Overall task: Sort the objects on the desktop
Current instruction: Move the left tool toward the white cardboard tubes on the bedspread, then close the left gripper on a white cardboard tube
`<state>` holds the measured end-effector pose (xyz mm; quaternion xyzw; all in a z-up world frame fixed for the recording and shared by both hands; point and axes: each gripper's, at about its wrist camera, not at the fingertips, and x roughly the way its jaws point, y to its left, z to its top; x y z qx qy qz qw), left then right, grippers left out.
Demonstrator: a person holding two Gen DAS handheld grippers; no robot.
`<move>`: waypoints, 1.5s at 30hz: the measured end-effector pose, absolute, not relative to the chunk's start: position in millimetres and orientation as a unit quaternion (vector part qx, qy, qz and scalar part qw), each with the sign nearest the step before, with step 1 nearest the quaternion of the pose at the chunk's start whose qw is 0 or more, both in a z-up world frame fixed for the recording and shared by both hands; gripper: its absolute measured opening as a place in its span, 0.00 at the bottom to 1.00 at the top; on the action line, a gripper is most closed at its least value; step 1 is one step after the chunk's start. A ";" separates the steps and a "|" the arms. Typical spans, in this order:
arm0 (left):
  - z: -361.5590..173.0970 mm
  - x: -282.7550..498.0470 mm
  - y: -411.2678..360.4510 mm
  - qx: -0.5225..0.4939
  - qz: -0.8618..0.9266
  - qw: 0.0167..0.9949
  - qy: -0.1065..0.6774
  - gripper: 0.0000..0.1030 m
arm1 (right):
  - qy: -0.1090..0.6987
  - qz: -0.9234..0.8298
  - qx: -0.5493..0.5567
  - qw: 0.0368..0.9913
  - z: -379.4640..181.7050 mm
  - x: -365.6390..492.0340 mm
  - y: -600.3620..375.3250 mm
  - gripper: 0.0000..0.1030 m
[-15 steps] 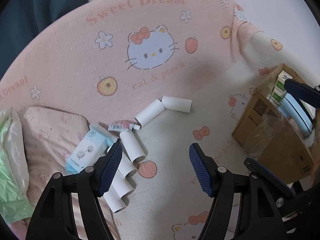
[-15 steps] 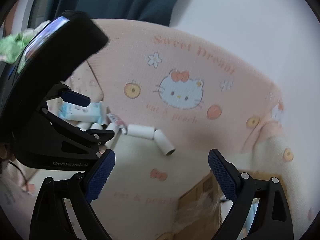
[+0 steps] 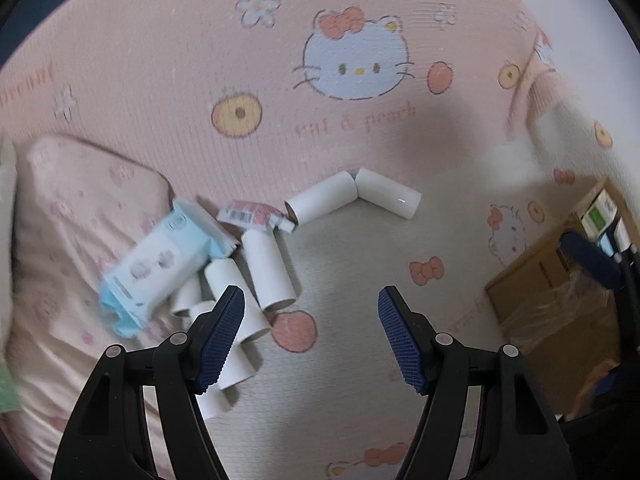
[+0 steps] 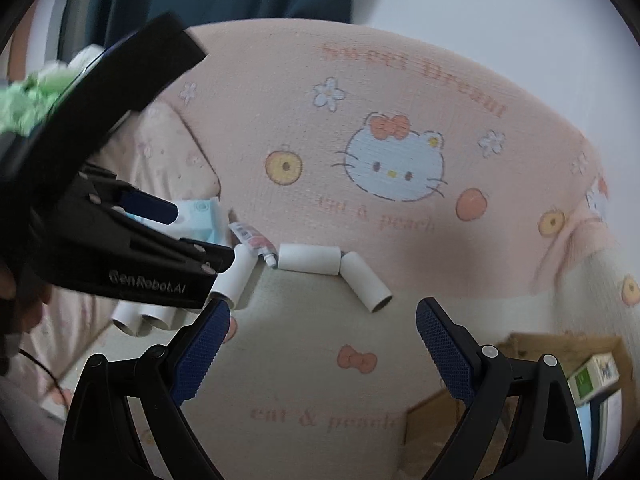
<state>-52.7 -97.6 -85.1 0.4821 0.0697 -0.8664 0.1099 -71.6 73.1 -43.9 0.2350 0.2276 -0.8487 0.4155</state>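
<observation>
Several white cardboard tubes (image 3: pixel 267 270) lie on the cartoon-cat bedsheet (image 3: pixel 360 360), two more tubes (image 3: pixel 386 198) touching end to end further back. A light blue wipes pack (image 3: pixel 160 266) and a small pink tube (image 3: pixel 254 216) lie beside them. My left gripper (image 3: pixel 310 338) hangs open above the sheet, just right of the tube pile, nothing between its fingers. My right gripper (image 4: pixel 322 350) is open too, over bare sheet in front of a tube (image 4: pixel 366 282). The left gripper's black body (image 4: pixel 120 252) fills the left of the right wrist view.
A cardboard box (image 3: pixel 560 292) holding small cartons stands at the right, also low right as the box (image 4: pixel 520 380) in the right wrist view. A pink pillow (image 3: pixel 72 220) lies at the left, green fabric (image 4: pixel 36 96) beyond it. A dark curtain hangs behind.
Both grippers have moved closer to the tubes; the pile looms larger in the left wrist view. Both stay open.
</observation>
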 end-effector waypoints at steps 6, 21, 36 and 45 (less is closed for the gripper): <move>-104.6 -61.5 -120.1 0.458 -0.865 0.066 0.193 0.71 | 0.210 -0.858 0.230 0.409 -74.7 -87.0 48.0 0.91; -143.2 -139.7 -117.2 0.458 -0.873 -0.056 0.159 0.70 | 0.257 -0.882 0.263 0.295 -147.7 -129.1 17.2 0.91; -183.7 -213.4 -143.5 0.489 -0.829 -0.099 0.253 0.50 | 0.202 -0.890 0.312 0.264 -192.8 -197.2 20.0 0.91; -190.6 -257.9 -144.5 0.495 -0.836 -0.094 0.219 0.42 | 0.164 -0.892 0.328 0.265 -193.8 -227.9 13.5 0.91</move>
